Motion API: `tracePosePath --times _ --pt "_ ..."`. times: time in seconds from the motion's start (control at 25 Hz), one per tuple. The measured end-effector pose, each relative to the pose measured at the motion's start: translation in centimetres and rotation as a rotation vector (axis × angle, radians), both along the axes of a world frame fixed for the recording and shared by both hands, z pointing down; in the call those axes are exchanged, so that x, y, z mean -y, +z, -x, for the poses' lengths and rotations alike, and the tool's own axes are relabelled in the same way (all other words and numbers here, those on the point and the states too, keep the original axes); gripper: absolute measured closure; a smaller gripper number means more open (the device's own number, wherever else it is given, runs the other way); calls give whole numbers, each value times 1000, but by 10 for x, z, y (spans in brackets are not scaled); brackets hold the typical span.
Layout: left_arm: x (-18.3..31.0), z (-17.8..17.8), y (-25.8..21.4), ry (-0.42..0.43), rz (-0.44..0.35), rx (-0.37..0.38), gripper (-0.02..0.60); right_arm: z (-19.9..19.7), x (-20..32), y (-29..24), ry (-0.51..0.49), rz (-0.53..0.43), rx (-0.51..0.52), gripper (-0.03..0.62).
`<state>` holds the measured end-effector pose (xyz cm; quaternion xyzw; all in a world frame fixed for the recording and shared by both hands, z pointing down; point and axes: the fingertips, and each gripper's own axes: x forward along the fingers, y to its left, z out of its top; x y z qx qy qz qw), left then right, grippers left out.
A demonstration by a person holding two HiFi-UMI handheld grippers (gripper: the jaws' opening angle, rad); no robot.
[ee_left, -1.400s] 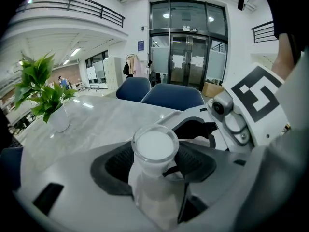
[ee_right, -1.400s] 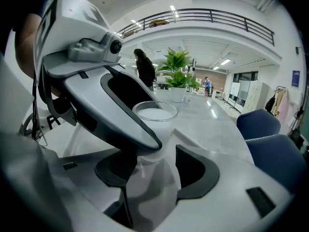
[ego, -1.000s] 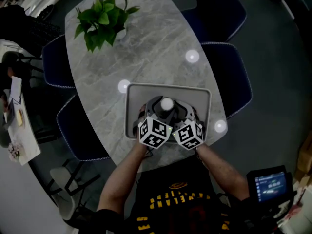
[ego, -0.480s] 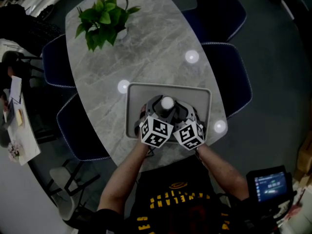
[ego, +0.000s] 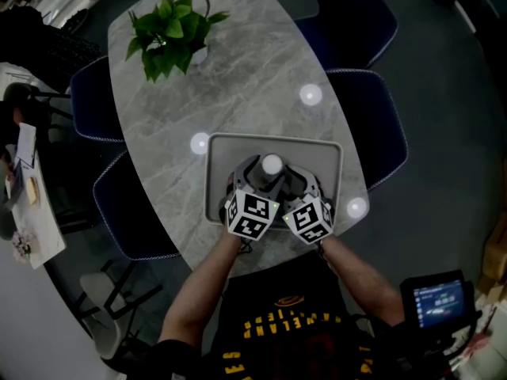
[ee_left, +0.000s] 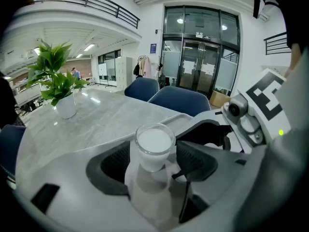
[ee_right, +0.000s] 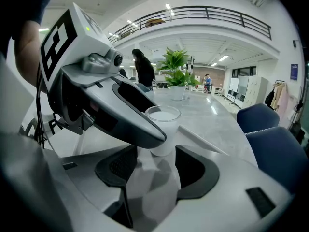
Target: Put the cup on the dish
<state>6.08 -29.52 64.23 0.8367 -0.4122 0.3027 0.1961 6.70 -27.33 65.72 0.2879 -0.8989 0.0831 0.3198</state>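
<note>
A white cup (ego: 272,165) stands upright in the grey tray (ego: 273,139) on the marble table, with both grippers meeting at it from the near side. In the left gripper view the cup (ee_left: 153,144) sits between the jaws of my left gripper (ee_left: 153,161), which are opening, their pads close beside it. In the right gripper view my right gripper (ee_right: 157,166) holds the cup (ee_right: 166,116) between its pads. The left gripper's grey jaw (ee_right: 130,115) crosses in front of the cup's left side there. From above, the left gripper (ego: 250,174) and right gripper (ego: 296,177) flank the cup.
A potted plant (ego: 170,30) stands at the table's far end. Dark blue chairs (ego: 380,125) line both long sides. The tray lies near the table's front edge, close to the person's body. Bright ceiling-light reflections (ego: 310,94) dot the marble.
Almost nothing has moved; the cup and both grippers stay in place in the tray. The head view has shifted very slightly.
</note>
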Motion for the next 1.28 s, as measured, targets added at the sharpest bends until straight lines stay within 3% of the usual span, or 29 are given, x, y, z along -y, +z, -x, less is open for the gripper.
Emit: tracePosePath --times 0.28,0.6,0.96,1.16,1.24,1.28 --pt "-6 11 -5 -47 14 -44 291 0 -1 4 17 22 12 356" --pt "-28 20 -29 -75 -25 -70 291 -6 -13 -15 77 15 33 356" --pt "-58 29 -47 -65 -17 -99 293 -8 -30 -36 128 29 77 357" --pt "-69 35 -61 -63 -40 -124 387 -5 -35 -52 171 49 119 359" --pt "-74 37 -68 -64 -54 -136 422 -4 -38 -61 186 42 142 513" --pt "-78 38 -70 -61 -56 -144 436 -4 -40 -66 191 39 155 546"
